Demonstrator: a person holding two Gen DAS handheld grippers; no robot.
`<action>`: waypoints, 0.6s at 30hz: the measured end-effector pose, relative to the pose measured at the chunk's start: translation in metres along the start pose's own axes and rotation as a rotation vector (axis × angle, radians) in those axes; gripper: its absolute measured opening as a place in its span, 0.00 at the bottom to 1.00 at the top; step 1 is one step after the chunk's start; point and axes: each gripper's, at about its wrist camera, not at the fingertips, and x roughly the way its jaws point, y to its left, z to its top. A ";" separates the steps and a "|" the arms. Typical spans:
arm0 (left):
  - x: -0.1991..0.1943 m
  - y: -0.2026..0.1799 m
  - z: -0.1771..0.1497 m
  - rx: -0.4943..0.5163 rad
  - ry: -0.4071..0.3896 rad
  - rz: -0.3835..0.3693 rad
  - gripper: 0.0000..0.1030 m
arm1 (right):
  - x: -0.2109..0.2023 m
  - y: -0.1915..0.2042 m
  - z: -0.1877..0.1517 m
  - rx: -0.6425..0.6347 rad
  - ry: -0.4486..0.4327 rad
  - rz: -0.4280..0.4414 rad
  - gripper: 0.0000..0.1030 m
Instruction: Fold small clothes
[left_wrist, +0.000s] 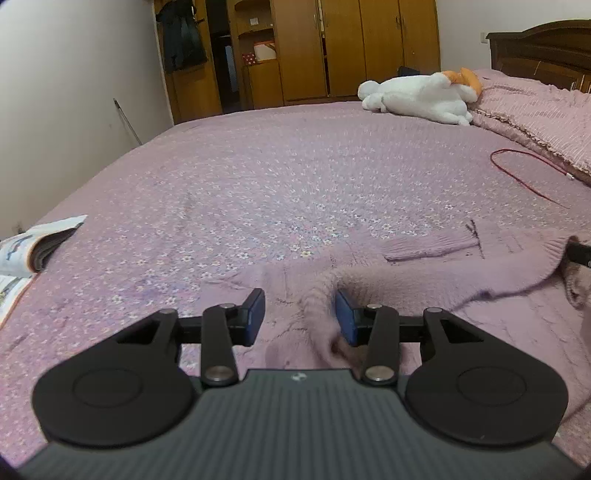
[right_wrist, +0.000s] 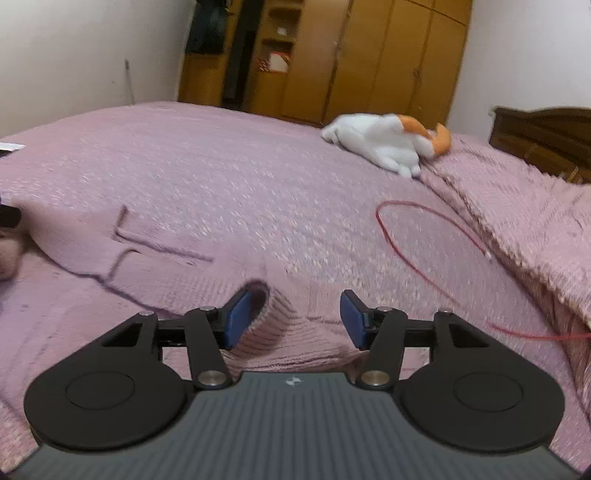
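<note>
A small mauve knit sweater (left_wrist: 436, 273) lies on the pink floral bed cover (left_wrist: 258, 184), partly folded over itself. My left gripper (left_wrist: 300, 319) is open, and a raised fold of the sweater lies between its blue pads (left_wrist: 255, 314). In the right wrist view the same sweater (right_wrist: 155, 266) spreads to the left. My right gripper (right_wrist: 295, 319) is open over the sweater's ribbed hem (right_wrist: 273, 328), which bunches up against the left pad (right_wrist: 236, 319). The right gripper's tip shows at the left wrist view's right edge (left_wrist: 580, 253).
A white and orange plush toy (left_wrist: 421, 94) lies at the far side by a pink blanket (left_wrist: 535, 114). A red cord (left_wrist: 528, 173) loops on the bed at right. An open magazine (left_wrist: 33, 247) lies at the left edge. Wooden wardrobes (left_wrist: 351, 48) stand behind.
</note>
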 end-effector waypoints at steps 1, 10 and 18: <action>-0.006 0.000 0.000 0.002 -0.007 0.004 0.44 | -0.007 -0.001 0.001 -0.007 -0.007 0.006 0.66; -0.039 -0.005 -0.015 0.027 -0.012 -0.028 0.52 | -0.036 0.016 -0.010 -0.237 -0.030 0.098 0.83; -0.033 -0.032 -0.043 0.147 0.028 -0.065 0.52 | -0.040 0.012 -0.019 -0.240 0.037 0.102 0.83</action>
